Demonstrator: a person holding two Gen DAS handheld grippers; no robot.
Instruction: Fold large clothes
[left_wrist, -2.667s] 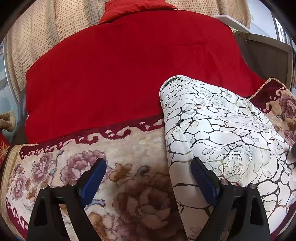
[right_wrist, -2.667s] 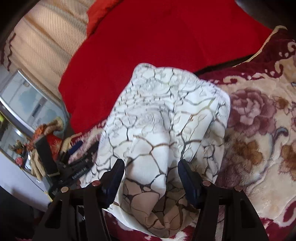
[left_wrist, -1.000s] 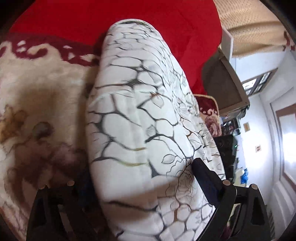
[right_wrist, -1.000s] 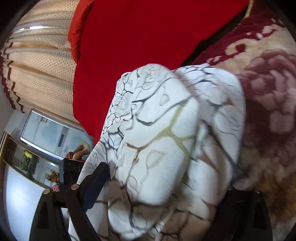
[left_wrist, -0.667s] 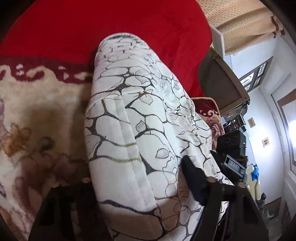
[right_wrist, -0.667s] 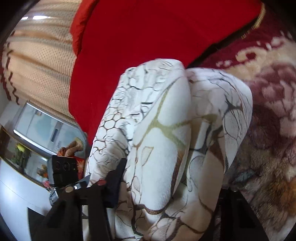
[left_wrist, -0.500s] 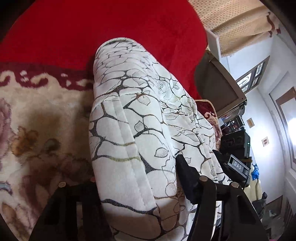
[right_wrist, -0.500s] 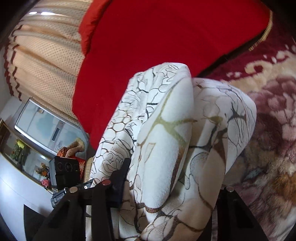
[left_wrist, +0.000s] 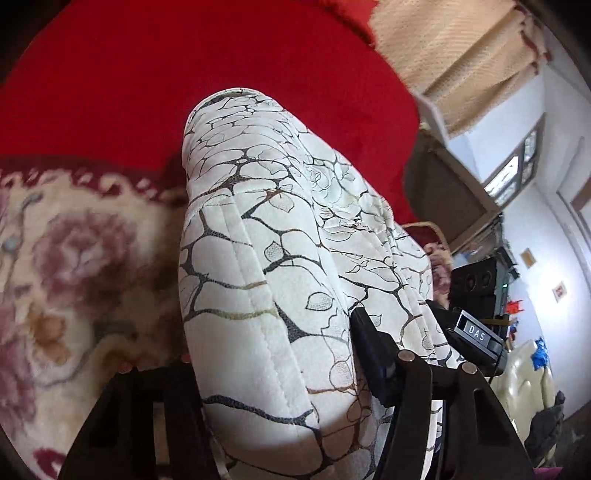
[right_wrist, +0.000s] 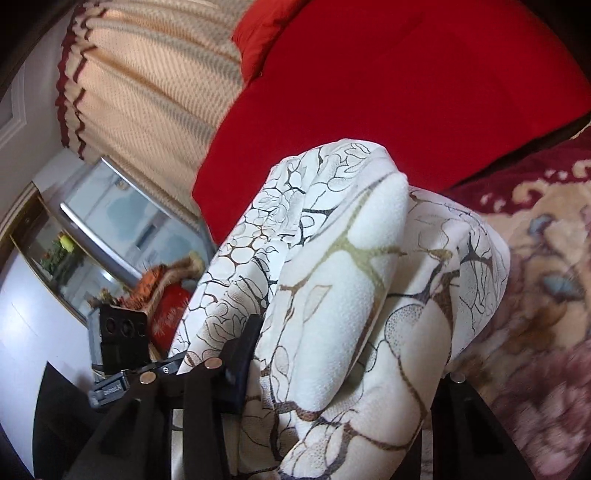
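both tongs, the left gripper (left_wrist: 273, 354) and right gripper (right_wrist: 343, 354), are clamped on the thick cream patterned bundle (left_wrist: 280, 236) (one at each end), its long axis running up-frame toward the red blanket (left_wrist: 184, 81).

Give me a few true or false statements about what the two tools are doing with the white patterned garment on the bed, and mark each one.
1. The left tool is shut on the folded white garment. True.
2. The right tool is open with nothing between its fingers. False: it grips the white garment.
3. A red blanket lies beyond the garment. True.
4. The garment is plain blue. False: it is white with dark and gold crackle lines.
5. A floral blanket lies beneath the garment. True.
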